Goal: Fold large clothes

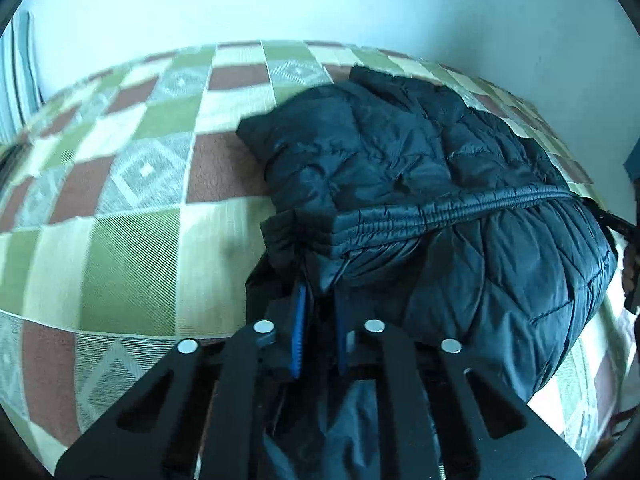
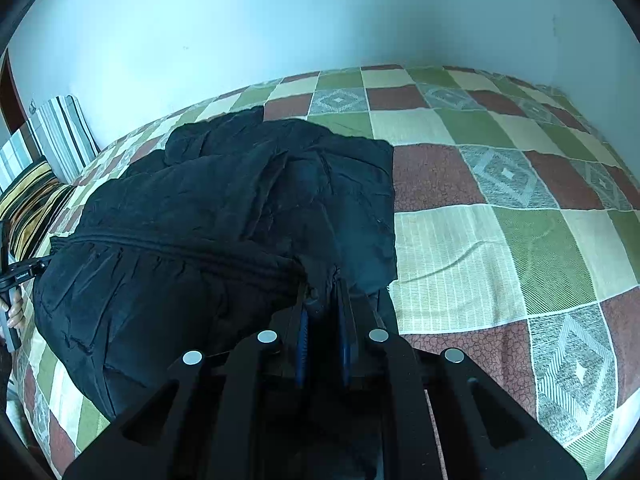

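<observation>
A dark quilted puffer jacket (image 1: 420, 176) lies bunched on a checkered bed; it also shows in the right wrist view (image 2: 224, 208). Its ribbed elastic hem (image 1: 440, 212) is lifted and stretched between both grippers. My left gripper (image 1: 320, 292) is shut on the hem's left corner. My right gripper (image 2: 322, 300) is shut on the hem's other corner, with fabric pinched between the blue pads (image 2: 303, 336). The other gripper shows at each view's edge, the right one in the left wrist view (image 1: 624, 228) and the left one in the right wrist view (image 2: 20, 276).
The bed cover (image 2: 500, 240) is a patchwork of green, cream, maroon and grey squares. A pale wall (image 2: 280, 20) runs behind the bed. Striped pillows (image 2: 52, 140) lie at the bed's left end in the right wrist view.
</observation>
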`<action>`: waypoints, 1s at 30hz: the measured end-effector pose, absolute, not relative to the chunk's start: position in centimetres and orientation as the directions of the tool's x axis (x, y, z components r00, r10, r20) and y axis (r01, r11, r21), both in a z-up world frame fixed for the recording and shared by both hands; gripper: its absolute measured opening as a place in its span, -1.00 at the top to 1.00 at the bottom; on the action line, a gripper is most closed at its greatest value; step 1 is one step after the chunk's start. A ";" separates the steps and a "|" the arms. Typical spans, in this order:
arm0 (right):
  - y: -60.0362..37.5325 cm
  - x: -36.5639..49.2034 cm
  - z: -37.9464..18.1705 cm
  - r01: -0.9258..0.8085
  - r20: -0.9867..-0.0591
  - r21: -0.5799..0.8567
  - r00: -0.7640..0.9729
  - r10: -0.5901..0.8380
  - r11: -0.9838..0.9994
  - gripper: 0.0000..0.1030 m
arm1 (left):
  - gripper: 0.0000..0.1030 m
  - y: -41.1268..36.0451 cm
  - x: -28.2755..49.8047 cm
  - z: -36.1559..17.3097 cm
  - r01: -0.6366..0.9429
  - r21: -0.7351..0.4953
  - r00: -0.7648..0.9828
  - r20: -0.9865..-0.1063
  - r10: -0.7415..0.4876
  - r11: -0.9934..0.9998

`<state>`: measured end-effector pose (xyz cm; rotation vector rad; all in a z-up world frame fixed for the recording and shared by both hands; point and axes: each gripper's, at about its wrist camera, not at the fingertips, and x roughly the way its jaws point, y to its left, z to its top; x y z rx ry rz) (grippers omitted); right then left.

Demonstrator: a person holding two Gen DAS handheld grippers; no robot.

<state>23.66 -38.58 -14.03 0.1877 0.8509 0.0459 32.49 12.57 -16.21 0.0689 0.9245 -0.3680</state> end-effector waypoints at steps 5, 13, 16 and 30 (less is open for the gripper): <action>-38.7 22.3 -11.6 0.040 -0.695 0.181 0.713 0.098 0.983 0.76 | 0.83 12.3 31.0 -12.7 0.305 -0.067 0.634 -0.730 -0.255 0.950; -39.7 25.0 -6.8 0.037 -0.616 0.165 0.784 0.074 0.986 0.76 | 0.84 10.6 32.9 -7.0 0.280 0.004 0.735 -0.644 -0.212 0.960; -40.0 27.9 -6.0 0.040 -0.610 0.147 0.790 0.059 0.988 0.77 | 0.84 9.7 35.8 -6.1 0.252 0.016 0.744 -0.642 -0.183 0.968; -39.8 47.0 -9.3 0.155 -0.702 0.066 0.709 -0.065 0.986 0.77 | 0.84 5.5 51.9 -10.7 0.107 0.172 0.720 -0.693 0.043 0.979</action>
